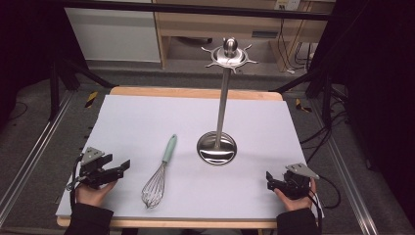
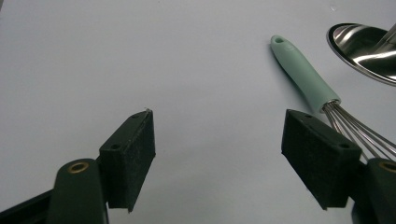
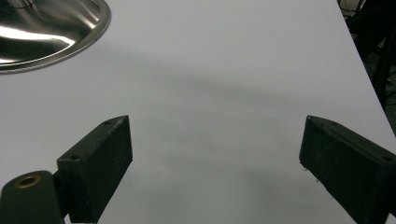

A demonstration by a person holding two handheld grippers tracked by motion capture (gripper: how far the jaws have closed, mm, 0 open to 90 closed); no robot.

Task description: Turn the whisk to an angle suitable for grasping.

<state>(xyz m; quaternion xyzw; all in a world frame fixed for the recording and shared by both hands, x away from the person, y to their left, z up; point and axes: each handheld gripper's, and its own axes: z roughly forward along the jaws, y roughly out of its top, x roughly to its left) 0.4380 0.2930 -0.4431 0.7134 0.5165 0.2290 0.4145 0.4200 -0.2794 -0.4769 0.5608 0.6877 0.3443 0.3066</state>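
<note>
Mint-green in the handle, the whisk [image 1: 159, 175] lies flat on the white tabletop [image 1: 147, 117], between the left tongs [image 1: 125, 166] and the steel stand [image 1: 218, 147]. Both left tongs and right tongs [image 1: 269, 177] gape wide, holding nothing, resting near the front corners.

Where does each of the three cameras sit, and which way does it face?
High view: above the person's side, facing forward and down; both hands, left gripper, right gripper.
Left gripper view: on that gripper, along its open jaws toward the whisk.
Right gripper view: along its open jaws over the white mat.
Shared: the steel stand base.
</note>
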